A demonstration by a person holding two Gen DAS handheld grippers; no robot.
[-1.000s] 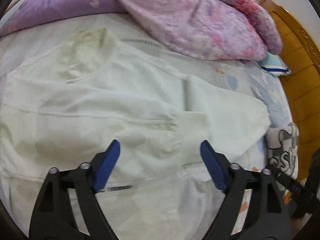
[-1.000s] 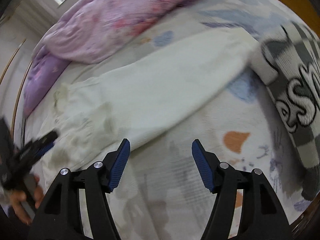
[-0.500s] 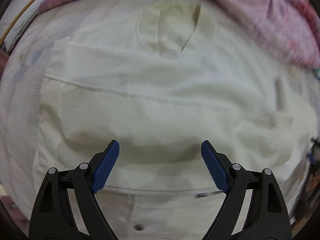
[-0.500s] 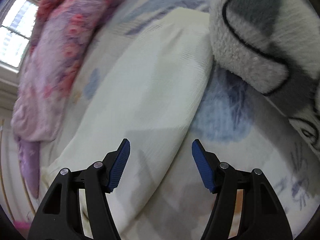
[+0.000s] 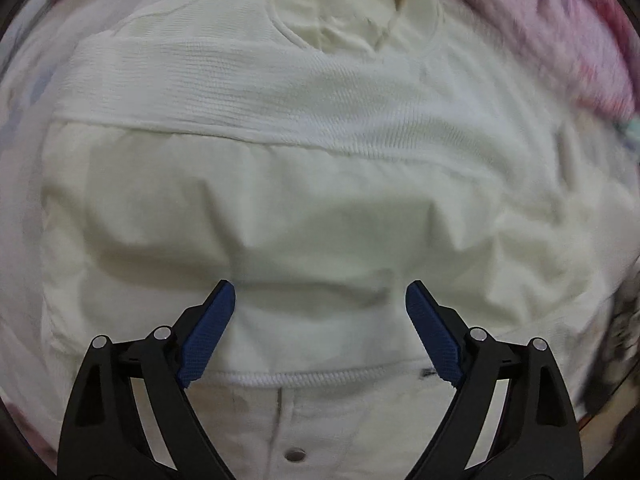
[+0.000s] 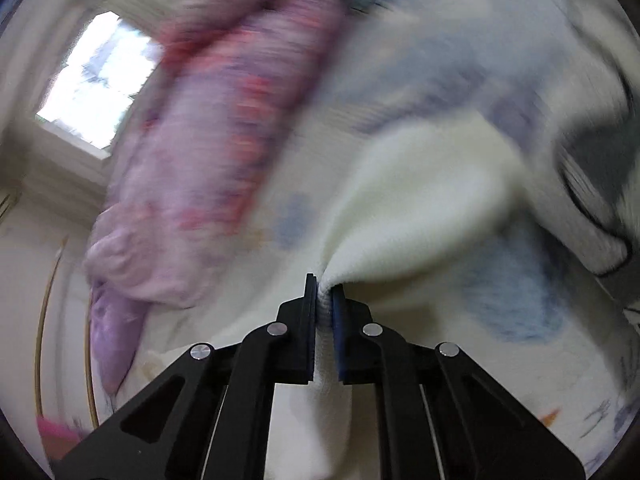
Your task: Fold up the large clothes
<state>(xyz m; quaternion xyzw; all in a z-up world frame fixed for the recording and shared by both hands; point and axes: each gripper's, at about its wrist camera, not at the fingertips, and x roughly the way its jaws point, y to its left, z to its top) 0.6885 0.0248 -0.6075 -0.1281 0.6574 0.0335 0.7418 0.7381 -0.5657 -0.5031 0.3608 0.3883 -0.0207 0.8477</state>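
Since half a second ago, the right hand-held gripper (image 6: 325, 294) has been closed on the sleeve (image 6: 420, 216) of the cream sweater, which then lay flat between its spread fingers; the sleeve is now drawn into a bunched fold and pinched between the blue pads. The right wrist view is heavily blurred. The left hand-held gripper (image 5: 320, 300) has been brought closer to the garment, and its fingers are held spread wide with nothing between them.

The cream sweater (image 5: 312, 184) is spread across the bed and fills nearly the whole left wrist view. Its collar (image 5: 356, 12) is seen toward the far edge of the bed, and a ribbed band (image 5: 256, 92) is laid across the body below it. A white seam (image 5: 304, 378) runs across just in front of the left fingers, and a small snap button (image 5: 295, 455) is seen nearer the camera.

A pink and purple floral quilt (image 6: 224, 132) is bunched along the far side of the bed. The patterned bedsheet (image 6: 508, 300) is exposed beside the lifted sleeve, and a grey and white fleece garment (image 6: 592, 184) lies near the bed's right edge. A bright window (image 6: 96, 80) is seen beyond the quilt.
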